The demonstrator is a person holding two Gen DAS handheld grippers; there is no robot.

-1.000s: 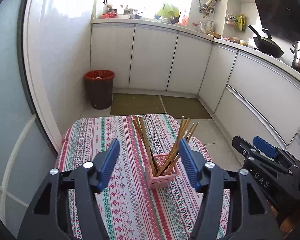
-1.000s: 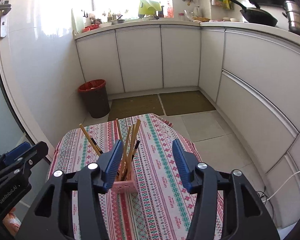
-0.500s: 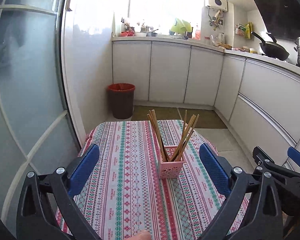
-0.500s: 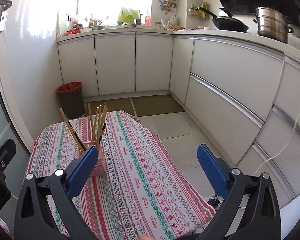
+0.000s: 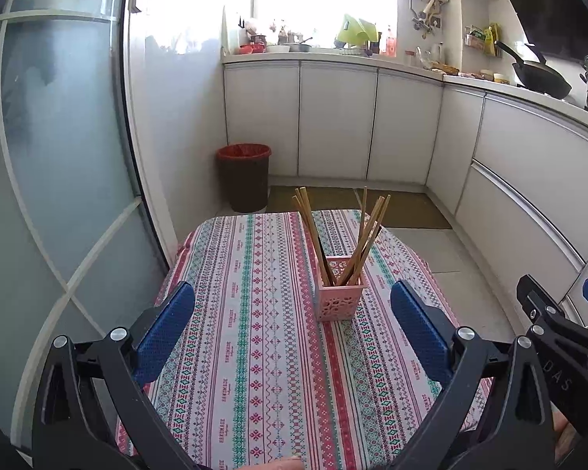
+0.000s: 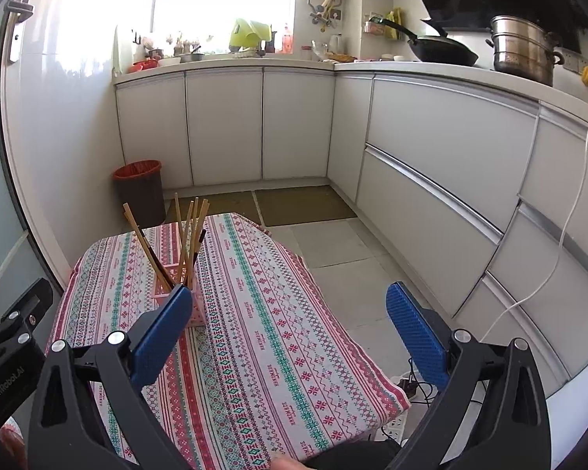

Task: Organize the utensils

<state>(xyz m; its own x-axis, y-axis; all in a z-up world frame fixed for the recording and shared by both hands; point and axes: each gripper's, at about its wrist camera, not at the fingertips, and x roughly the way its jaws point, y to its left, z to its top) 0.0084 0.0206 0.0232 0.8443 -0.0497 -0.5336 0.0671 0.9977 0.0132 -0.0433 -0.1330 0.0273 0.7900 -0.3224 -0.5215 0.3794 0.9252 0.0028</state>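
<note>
Both my left gripper (image 5: 292,331) and my right gripper (image 6: 290,331) hang wide apart and hold nothing, back from the pink holder (image 5: 339,298) on the striped tablecloth (image 5: 254,352). The chopsticks (image 5: 343,241) stand in it, long axes near upright, fanning left and right. I judge the sorting done; next calls only for clearing away.

Left gripper (image 5: 293,327): black angular plastic arms with silver round screws and blue dimpled finger pads (image 5: 164,329). Right gripper (image 6: 289,327) looks the same; white lettering "DAS" marks its side, "GenRobot.AI" marks the left's.
</note>
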